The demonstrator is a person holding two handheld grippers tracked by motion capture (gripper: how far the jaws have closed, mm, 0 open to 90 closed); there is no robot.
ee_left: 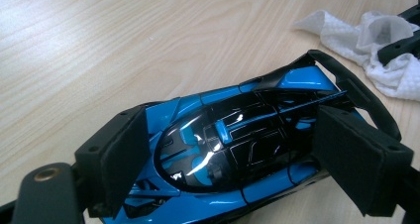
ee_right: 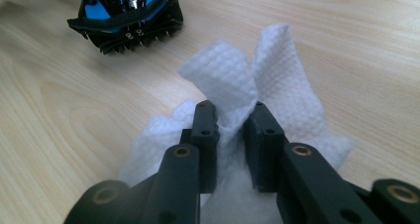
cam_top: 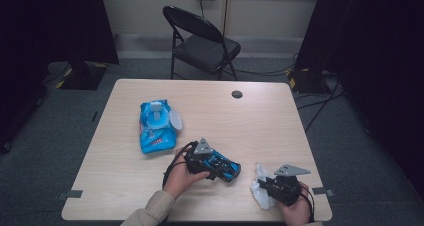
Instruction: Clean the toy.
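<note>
step: toy car (ee_left: 233, 149) is clamped across its sides by left gripper (cam_top: 216, 167) near table's (cam_top: 260, 121) front edge; wipe (ee_right: 257, 80) at front right corner is pinched by right gripper (ee_right: 230, 130) | next: wipe is to be lifted and brought to car, judged | around: wipe pack (cam_top: 156, 127) left of centre, lid open, nothing blocked

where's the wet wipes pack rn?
In the high view the blue wipes pack lies on the table's left half, lid flipped open, apart from and beyond the left gripper that clamps the blue toy car.
</note>
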